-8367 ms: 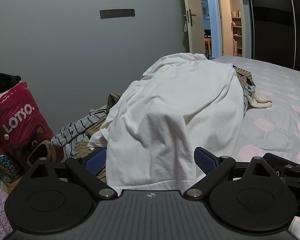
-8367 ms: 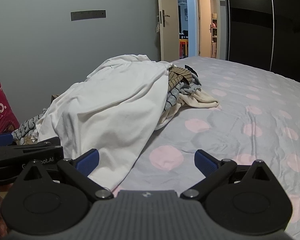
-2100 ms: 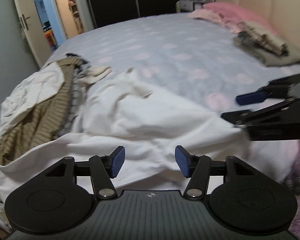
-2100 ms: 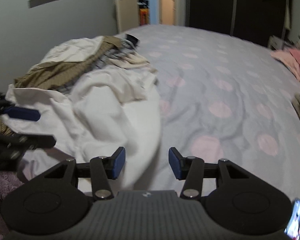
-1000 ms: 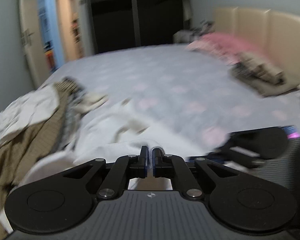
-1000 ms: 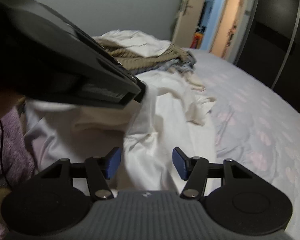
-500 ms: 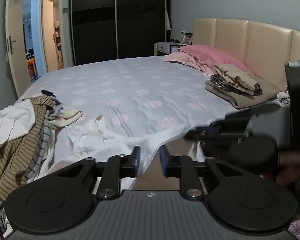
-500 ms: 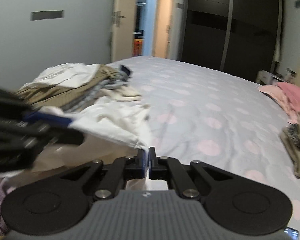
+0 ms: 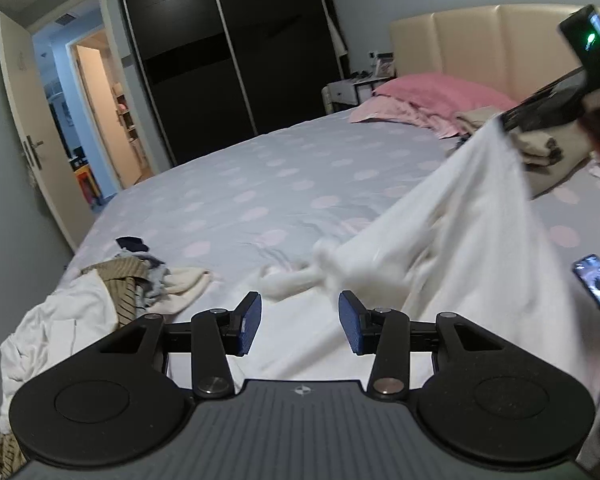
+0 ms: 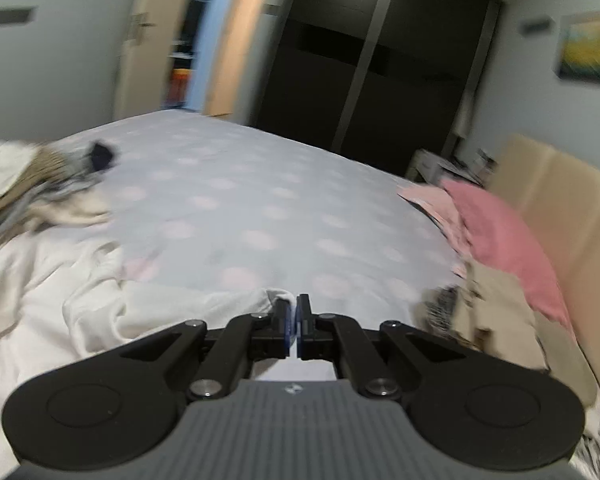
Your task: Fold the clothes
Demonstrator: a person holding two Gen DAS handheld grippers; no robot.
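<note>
Right gripper (image 10: 296,320) was clenched on a corner of the white garment (image 9: 452,240), lifting it over the bed (image 9: 260,184); left gripper (image 9: 298,322), released, needed the opposite corner; tension should stay even.

Bed (image 9: 260,184) with pink-dotted grey sheet; pink pillow (image 9: 440,90) against beige padded headboard (image 9: 480,40); dark sliding wardrobe (image 9: 228,48); open door (image 9: 28,120); lit phone (image 9: 598,288) at right edge.

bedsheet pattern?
Pale grey bedsheet with soft pink polka dots, clearest in the left wrist view.
</note>
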